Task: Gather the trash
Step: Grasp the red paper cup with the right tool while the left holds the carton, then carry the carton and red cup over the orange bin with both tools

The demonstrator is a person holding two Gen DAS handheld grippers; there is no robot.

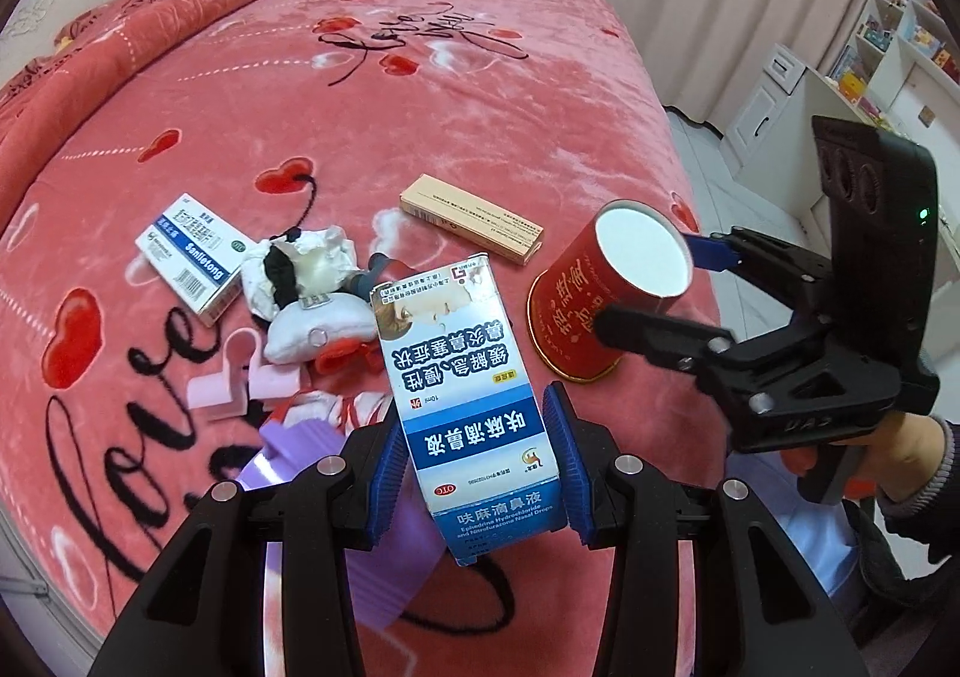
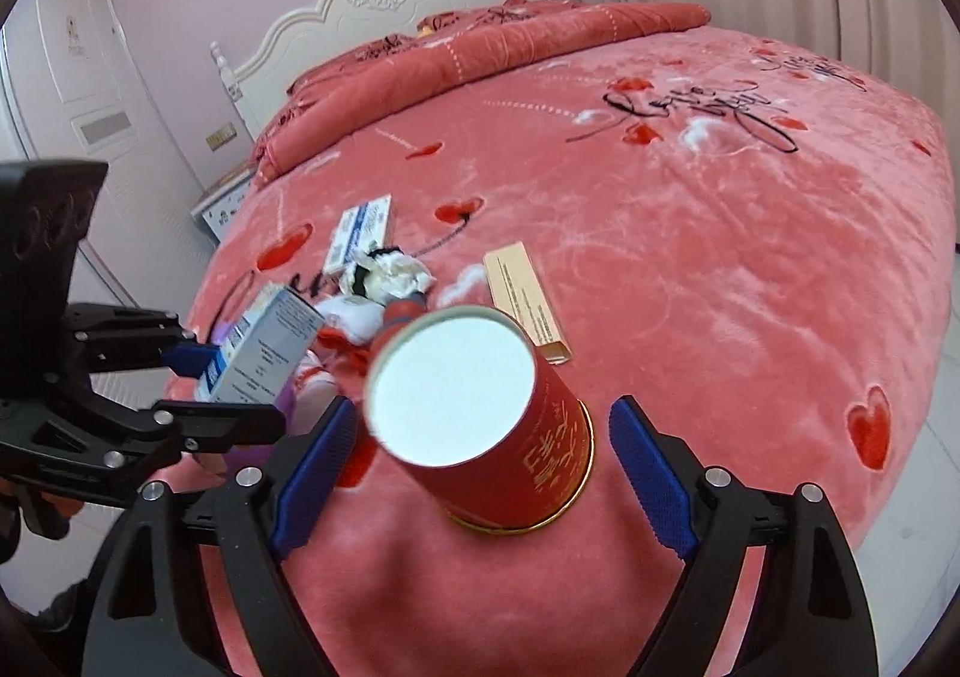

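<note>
With our left tool [image 1: 477, 467] clamping the nasal-drops box [image 1: 465, 377] and our right tool [image 2: 480, 473] standing apart around the red cup [image 2: 486, 425] upside down on the bed [image 2: 720, 287], we are risking knocking it over by closing off-center.

Left claw [image 1: 477, 473] gripped blue-white medicine box [image 1: 465, 377] over pink bed [image 1: 540, 107]. Right claw [image 1: 645, 287] straddled upside-down red paper cup [image 1: 594, 311], pads not clearly touching. Tan carton [image 1: 471, 218] lay just behind.

Plush pink cloth bedspread [image 1: 540, 95]; glossy cardboard medicine box [image 1: 474, 413]; red paper cup [image 2: 498, 437] with gilt rim; crumpled tissue [image 1: 312, 257].
</note>
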